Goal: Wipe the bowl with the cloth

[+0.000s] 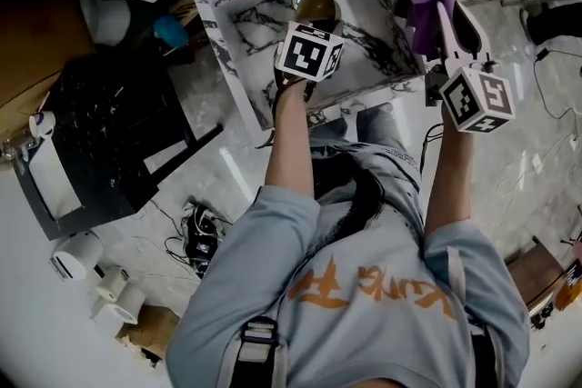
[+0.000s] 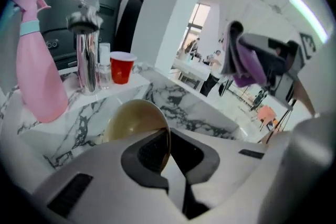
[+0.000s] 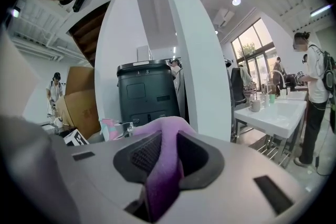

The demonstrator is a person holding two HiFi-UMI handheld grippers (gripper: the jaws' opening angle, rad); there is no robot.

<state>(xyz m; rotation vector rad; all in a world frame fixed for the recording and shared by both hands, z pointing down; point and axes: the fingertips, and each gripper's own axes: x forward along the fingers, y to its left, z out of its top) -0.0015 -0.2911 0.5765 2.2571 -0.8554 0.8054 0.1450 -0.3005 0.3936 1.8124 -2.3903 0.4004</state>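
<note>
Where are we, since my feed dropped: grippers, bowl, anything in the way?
Left gripper shut on bowl rim. Right gripper shut on purple cloth, held apart from bowl. Nothing between them.

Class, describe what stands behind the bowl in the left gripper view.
Behind the bowl, on the marble ledge, stand a pink spray bottle, a chrome tap and a red cup. The bowl covers part of the sink wall directly behind it.

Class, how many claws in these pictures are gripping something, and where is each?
2. The left claw is shut on the bowl over the marble sink; the right claw holds the purple cloth raised beside the sink.
</note>
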